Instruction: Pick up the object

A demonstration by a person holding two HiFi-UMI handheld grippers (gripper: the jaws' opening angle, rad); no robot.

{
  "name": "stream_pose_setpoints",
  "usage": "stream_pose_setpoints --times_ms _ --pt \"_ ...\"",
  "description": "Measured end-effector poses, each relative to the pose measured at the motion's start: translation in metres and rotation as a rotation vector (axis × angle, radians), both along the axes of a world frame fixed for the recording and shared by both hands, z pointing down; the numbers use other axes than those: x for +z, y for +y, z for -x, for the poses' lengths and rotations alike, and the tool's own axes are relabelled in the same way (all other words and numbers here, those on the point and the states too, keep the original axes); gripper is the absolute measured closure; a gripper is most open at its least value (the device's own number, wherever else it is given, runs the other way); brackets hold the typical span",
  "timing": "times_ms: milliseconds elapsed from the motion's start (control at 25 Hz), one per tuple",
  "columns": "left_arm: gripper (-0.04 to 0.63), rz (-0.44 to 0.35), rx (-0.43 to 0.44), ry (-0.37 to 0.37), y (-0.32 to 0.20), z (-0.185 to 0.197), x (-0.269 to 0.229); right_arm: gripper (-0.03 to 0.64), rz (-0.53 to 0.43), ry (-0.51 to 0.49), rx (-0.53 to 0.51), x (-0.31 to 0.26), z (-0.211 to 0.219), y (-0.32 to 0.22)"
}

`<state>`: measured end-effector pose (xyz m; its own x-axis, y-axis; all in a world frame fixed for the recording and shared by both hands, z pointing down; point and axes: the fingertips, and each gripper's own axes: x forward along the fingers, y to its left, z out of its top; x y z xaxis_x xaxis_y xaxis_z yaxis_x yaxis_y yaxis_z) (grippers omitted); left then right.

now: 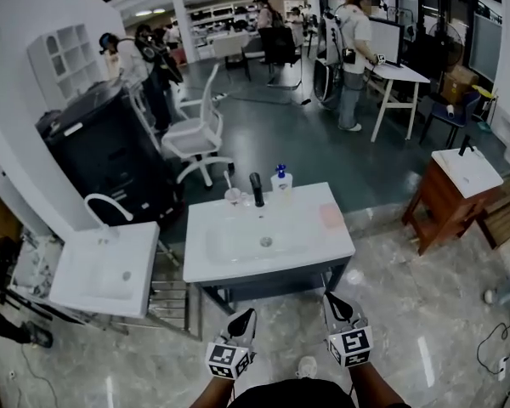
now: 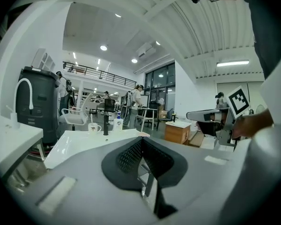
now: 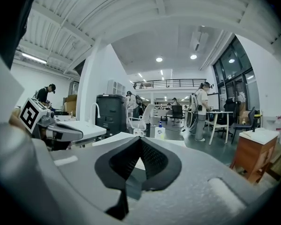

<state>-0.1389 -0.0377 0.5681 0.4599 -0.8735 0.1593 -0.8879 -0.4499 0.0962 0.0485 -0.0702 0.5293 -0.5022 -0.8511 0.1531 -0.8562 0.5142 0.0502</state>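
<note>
A white sink counter (image 1: 229, 270) stands just ahead of me. At its back edge are a black faucet (image 1: 257, 189), a soap bottle with a blue pump (image 1: 280, 181) and a white cup (image 1: 233, 196). A pink flat thing (image 1: 331, 217) lies at the counter's right. My left gripper (image 1: 244, 316) and right gripper (image 1: 334, 301) hang side by side short of the counter's front edge, both shut and empty. The left gripper (image 2: 141, 139) points at the cup (image 2: 93, 127) and the bottle (image 2: 118, 124) from afar. Beyond the right gripper (image 3: 140, 138) the bottle (image 3: 159, 131) shows.
A second white basin with a curved tap (image 1: 102, 270) stands at the left, a black cabinet (image 1: 110, 155) behind it. A white office chair (image 1: 195, 134) is beyond the counter. A wooden cabinet (image 1: 455, 194) stands at the right. Several people are at the back.
</note>
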Motion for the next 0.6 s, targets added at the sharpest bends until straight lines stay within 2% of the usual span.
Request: stream_pose_setpoints --times_ms 240,600 --pt "0.578 0.002 -0.033 0.0 -0.041 -0.021 0.001 0.614 -0.001 -0.005 0.029 0.002 -0.027 -0.043" --pt "0.578 -0.021 -0.069 0.014 -0.084 -0.053 -0.003 0.614 -0.009 -0.005 -0.006 0.004 -0.05 -0.091"
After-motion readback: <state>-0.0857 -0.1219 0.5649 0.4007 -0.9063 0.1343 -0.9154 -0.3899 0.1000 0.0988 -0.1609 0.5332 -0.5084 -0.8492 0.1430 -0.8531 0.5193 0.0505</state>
